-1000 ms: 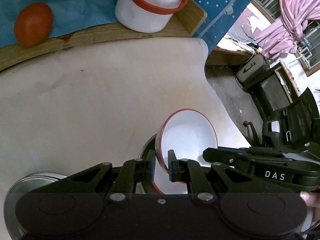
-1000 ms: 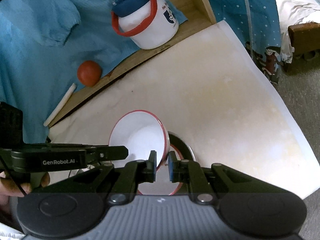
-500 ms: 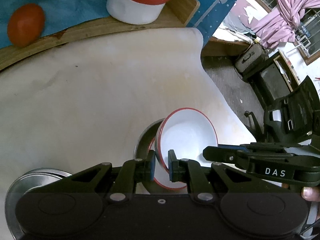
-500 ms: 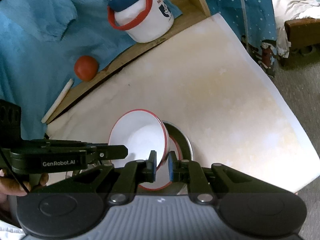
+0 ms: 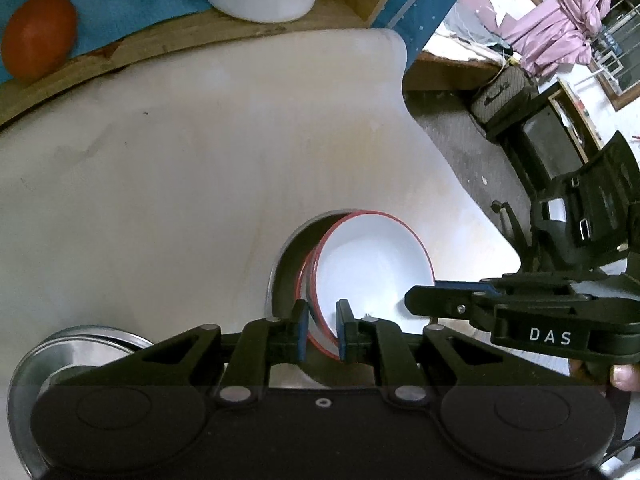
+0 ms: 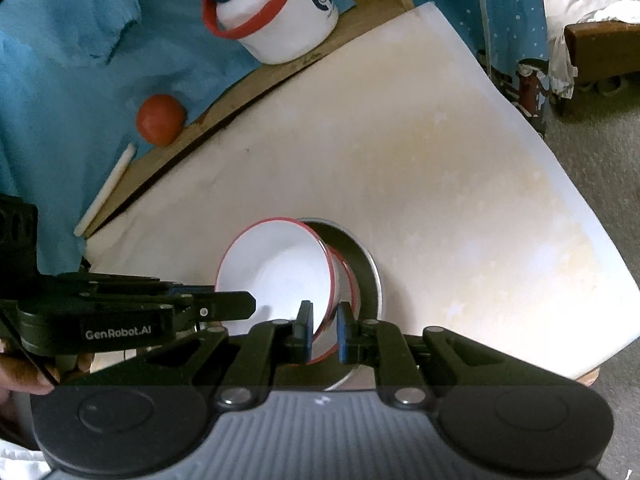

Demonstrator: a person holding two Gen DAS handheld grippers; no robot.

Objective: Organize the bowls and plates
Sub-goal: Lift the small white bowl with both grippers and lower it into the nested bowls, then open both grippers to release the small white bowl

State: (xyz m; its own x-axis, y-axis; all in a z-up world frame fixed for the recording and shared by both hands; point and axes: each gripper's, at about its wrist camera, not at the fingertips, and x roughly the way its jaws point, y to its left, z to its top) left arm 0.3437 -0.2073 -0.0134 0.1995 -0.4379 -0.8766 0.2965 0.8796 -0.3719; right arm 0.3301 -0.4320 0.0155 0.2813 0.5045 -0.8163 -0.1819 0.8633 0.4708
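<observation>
So you've got both grippers pinched onto the same white bowl (image 5: 372,260), one on each side of its red rim. Your left gripper (image 5: 322,330) is nearly closed with the rim wall between its pads, and your right gripper (image 6: 323,332) is doing the same on the opposite edge. Makes sense: a thin rim held at two points won't swing or twist the way it would from one.

That bowl sits tilted, partly down inside a steel bowl (image 6: 360,256), and there looks to be another red-rimmed bowl (image 6: 347,280) under it, so I'd guess you're nesting them into one stack. I can't tell if it's fully seated; the tilt says not quite.

A steel plate (image 5: 80,344) waits just off to the side on the table (image 6: 440,184). The tomato (image 6: 161,119) and jar (image 6: 276,12) are well clear on the wooden ledge.
</observation>
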